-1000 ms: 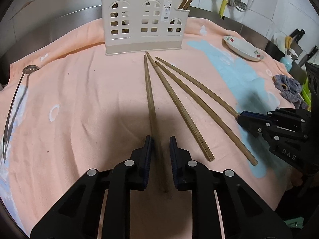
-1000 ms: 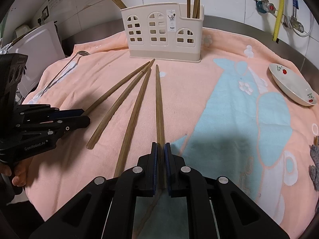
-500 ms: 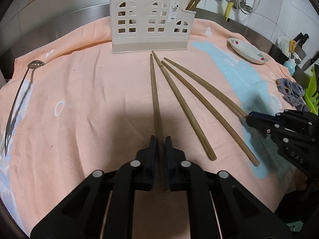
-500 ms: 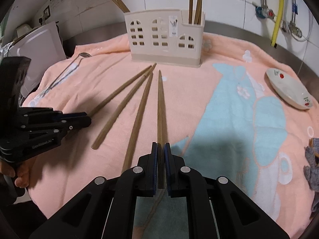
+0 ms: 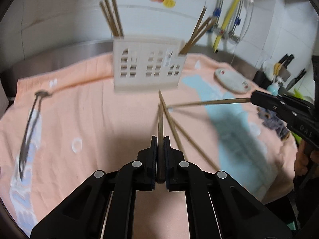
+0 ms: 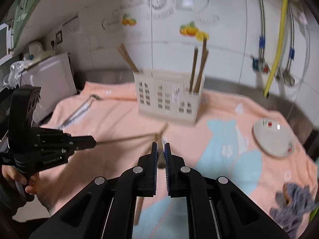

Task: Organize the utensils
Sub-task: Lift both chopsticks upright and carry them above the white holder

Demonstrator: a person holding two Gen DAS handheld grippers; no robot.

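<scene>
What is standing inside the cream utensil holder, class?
Wooden chopsticks poke out of the utensil holder at its left end, and more at its right end. Its walls hide their lower ends, and the middle compartment's contents cannot be seen.

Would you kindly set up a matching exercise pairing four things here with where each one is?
Things:
1. Ladle
2. Dish
3. Left gripper's chopstick
4. Holder

Places:
A. clamped between black jaws
B. upright at the towel's back, chopsticks inside
C. lying near the towel's left edge
D. lying on the towel's right side

Pairs: 1-C, 2-D, 3-A, 4-B
</scene>
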